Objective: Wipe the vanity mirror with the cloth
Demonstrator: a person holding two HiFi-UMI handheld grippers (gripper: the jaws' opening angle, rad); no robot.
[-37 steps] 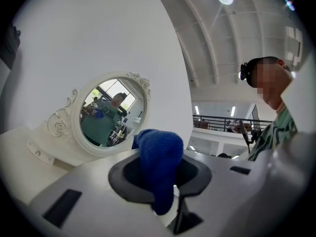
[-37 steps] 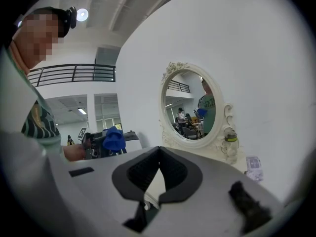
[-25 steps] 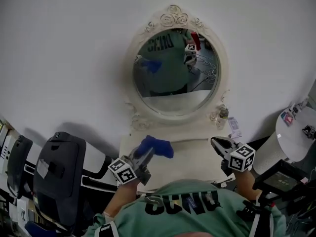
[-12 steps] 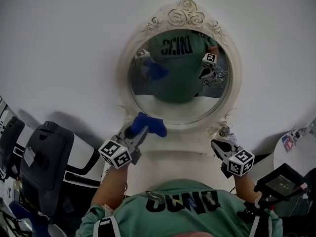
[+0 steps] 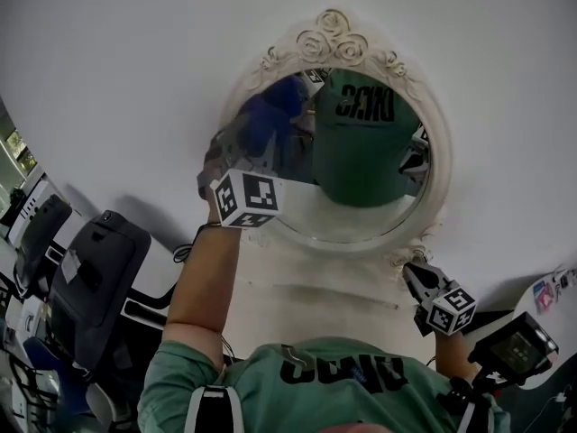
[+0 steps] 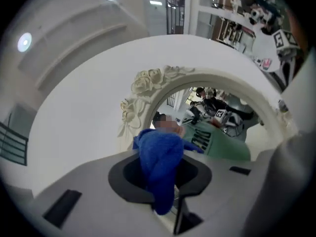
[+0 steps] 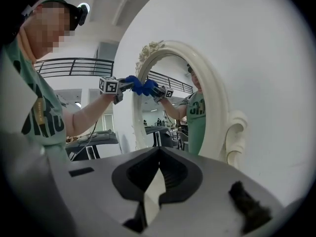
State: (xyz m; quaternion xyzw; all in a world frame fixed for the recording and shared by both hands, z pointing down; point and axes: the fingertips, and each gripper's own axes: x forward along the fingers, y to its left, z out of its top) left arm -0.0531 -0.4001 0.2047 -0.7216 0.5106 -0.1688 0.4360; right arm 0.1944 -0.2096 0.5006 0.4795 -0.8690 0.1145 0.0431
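**Cloth pressed to the glass at ten o'clock**

Left gripper [image 5: 236, 154] is clenched on the blue cloth [image 5: 267, 120], whose wad juts past the jaw tips against, or just off, the vanity mirror [image 5: 353, 216] near its ten o'clock edge. The rest of the oval glass, long axis twelve to six, lies toward four o'clock from the cloth, so the wipe likely sweeps that way. The left hand is far nearer. The right gripper [image 5: 417, 278] hangs outside the frame at five o'clock, jaws together on nothing. Half a second ago the cloth sat by the seven o'clock rim; it has since climbed, while the right gripper barely moved.
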